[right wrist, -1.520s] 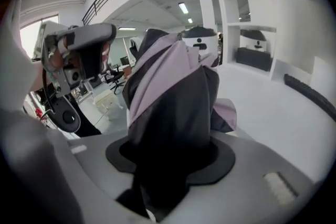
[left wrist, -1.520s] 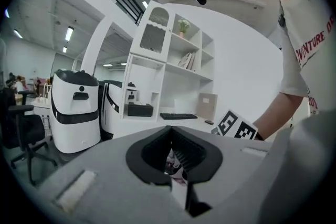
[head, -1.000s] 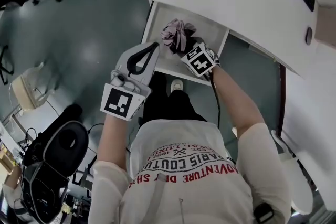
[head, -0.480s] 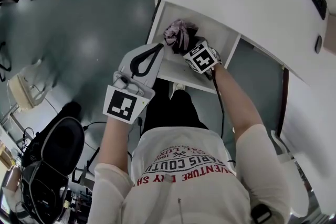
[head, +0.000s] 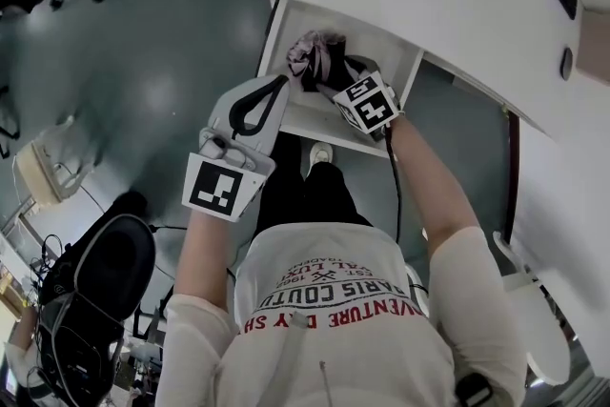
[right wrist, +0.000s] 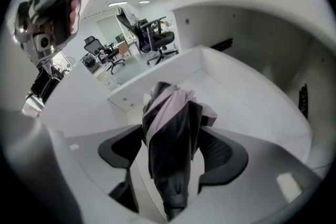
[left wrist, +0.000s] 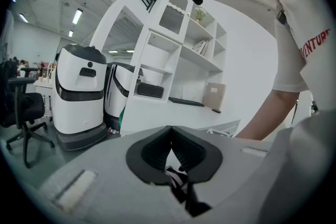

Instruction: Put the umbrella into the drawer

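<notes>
Right claw pinches the umbrella, its length aimed into the upper-centre drawer; left claw pressed together alongside

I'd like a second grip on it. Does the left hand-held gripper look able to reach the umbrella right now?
Probably yes: the left hand-held gripper sits just beside the umbrella, which the right hand-held gripper holds at the open drawer, nothing between them.
</notes>
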